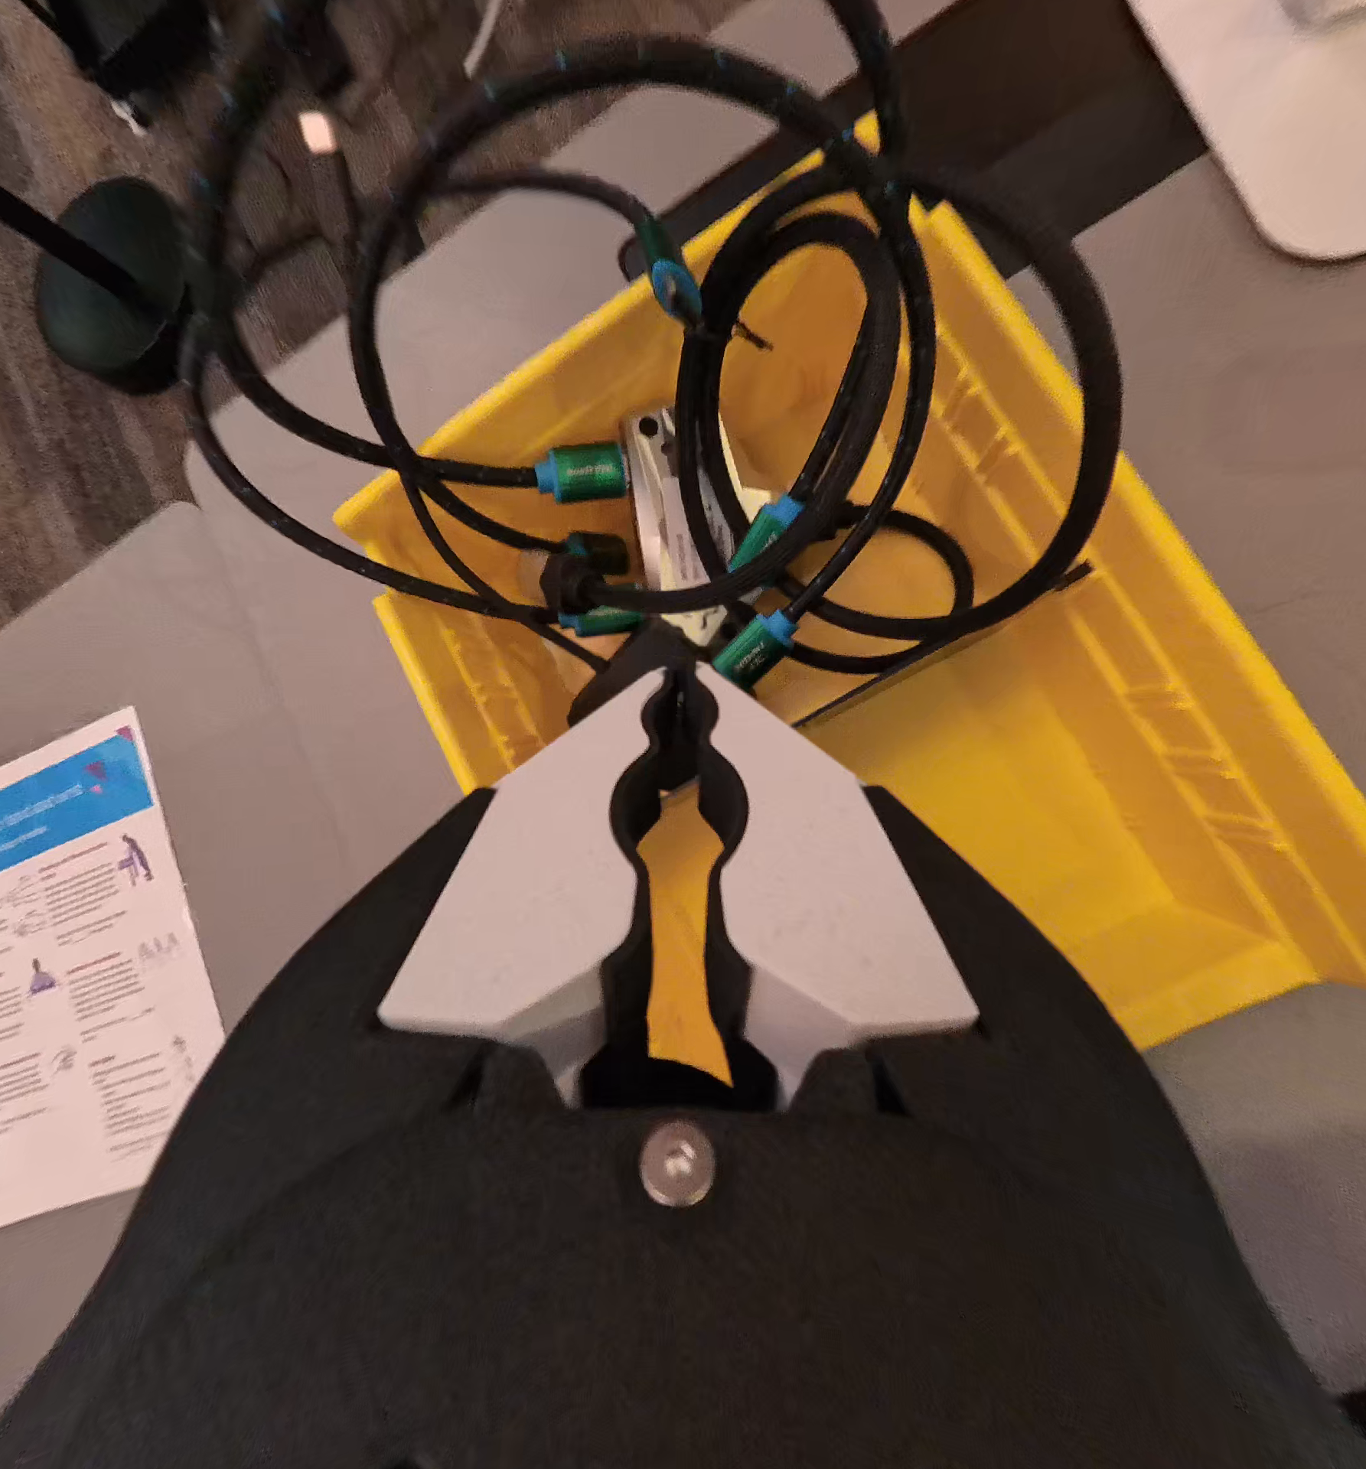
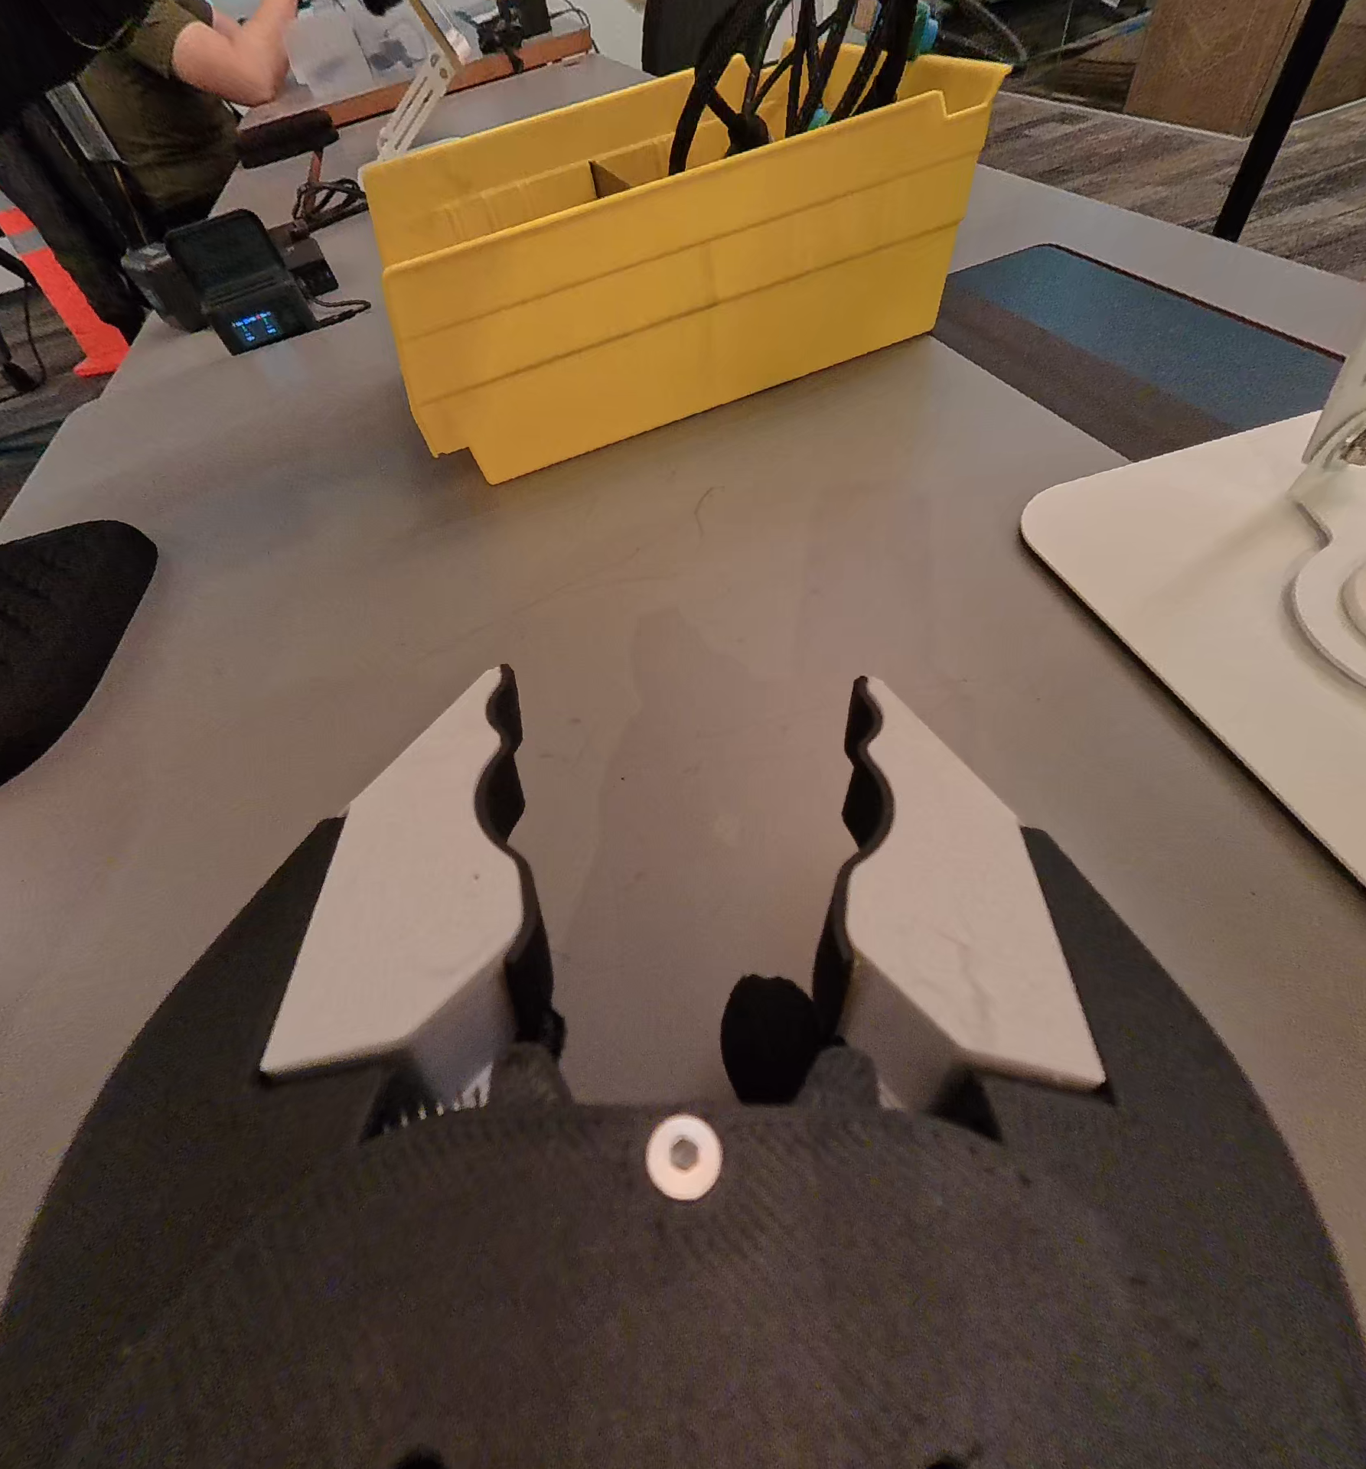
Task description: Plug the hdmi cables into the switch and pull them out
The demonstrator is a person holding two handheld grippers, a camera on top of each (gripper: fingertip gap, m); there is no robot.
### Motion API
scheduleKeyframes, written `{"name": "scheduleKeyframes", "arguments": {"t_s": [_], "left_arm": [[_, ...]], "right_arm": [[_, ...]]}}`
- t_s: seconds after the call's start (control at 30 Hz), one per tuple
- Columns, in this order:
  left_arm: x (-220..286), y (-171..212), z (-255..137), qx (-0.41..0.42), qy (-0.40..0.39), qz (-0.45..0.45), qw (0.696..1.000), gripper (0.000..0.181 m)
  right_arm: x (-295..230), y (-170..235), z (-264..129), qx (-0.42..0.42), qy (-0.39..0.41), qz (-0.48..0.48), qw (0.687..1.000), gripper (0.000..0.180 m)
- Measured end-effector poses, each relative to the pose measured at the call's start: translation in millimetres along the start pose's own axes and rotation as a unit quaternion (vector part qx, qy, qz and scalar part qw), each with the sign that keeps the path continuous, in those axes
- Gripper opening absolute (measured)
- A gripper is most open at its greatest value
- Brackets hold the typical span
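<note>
The left gripper (image 1: pixel 678 699) is clenched, its grey fingers (image 1: pixel 807 843) meeting at the tips on a black strand of the hdmi cables (image 1: pixel 751 548) just above the yellow bin (image 1: pixel 1061 795). The cables form a tangle of black braided loops with green and blue plugs; several plugs sit against the silver switch (image 1: pixel 663 509), which lies among them inside the far part of the bin. Whether each plug is fully seated cannot be told. The loops spill over the bin's far and left rims and crowd around the switch, so they block a direct path to it. A black divider (image 1: pixel 942 660) crosses the bin just right of the gripper tips. To the near left on the grey bench (image 1: pixel 306 636) lies a printed sheet (image 1: pixel 67 954); far left, on the carpet, stands a dark round stand base (image 1: pixel 115 278).

The right gripper (image 2: pixel 683 676) is released, its fingers spread wide over bare bench with nothing between them. Beyond it, well apart, stands the same yellow bin (image 2: pixel 679 318) with cables (image 2: pixel 783 87) rising from its far right end. A white stand base (image 2: pixel 1188 556) rests on the bench to the right, a black textured object (image 2: pixel 27 644) at the left edge. Farther left are a small black device with a lit screen (image 2: pixel 242 278) and an orange cone (image 2: pixel 51 262), and a person's arm (image 2: pixel 226 63) shows at the far left.
</note>
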State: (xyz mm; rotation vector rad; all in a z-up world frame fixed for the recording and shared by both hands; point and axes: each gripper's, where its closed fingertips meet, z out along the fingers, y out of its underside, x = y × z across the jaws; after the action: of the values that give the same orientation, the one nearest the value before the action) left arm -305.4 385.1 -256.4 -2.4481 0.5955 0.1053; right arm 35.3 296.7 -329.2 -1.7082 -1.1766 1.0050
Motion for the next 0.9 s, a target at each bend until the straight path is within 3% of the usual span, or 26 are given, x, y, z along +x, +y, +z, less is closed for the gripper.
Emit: {"name": "scheduleKeyframes", "arguments": {"t_s": [0.2,0.3,0.4,0.57,0.77,0.9], "left_arm": [[-4,27,42,-0.118,-0.004,0.048,0.992,0.035],[-9,33,58,-0.155,0.015,0.003,0.988,0.048],[-7,27,69,-0.148,0.062,-0.076,0.984,0.05],[-4,53,86,-0.21,0.084,-0.109,0.968,0.084],[-3,51,91,-0.211,0.106,-0.106,0.966,0.08],[-8,44,85,-0.179,0.105,-0.107,0.972,0.048]], "right_arm": [[0,0,0,0.001,0.0,-0.001,1.0,0.081],[0,0,-1,0.001,-0.001,0.001,1.0,0.081],[0,0,-1,0.001,-0.003,0.002,1.0,0.081],[0,0,0,0.001,-0.005,0.004,1.0,0.081],[0,0,-1,0.001,-0.005,0.003,1.0,0.081],[0,0,0,0.001,-0.005,0.003,1.0,0.081]]}}
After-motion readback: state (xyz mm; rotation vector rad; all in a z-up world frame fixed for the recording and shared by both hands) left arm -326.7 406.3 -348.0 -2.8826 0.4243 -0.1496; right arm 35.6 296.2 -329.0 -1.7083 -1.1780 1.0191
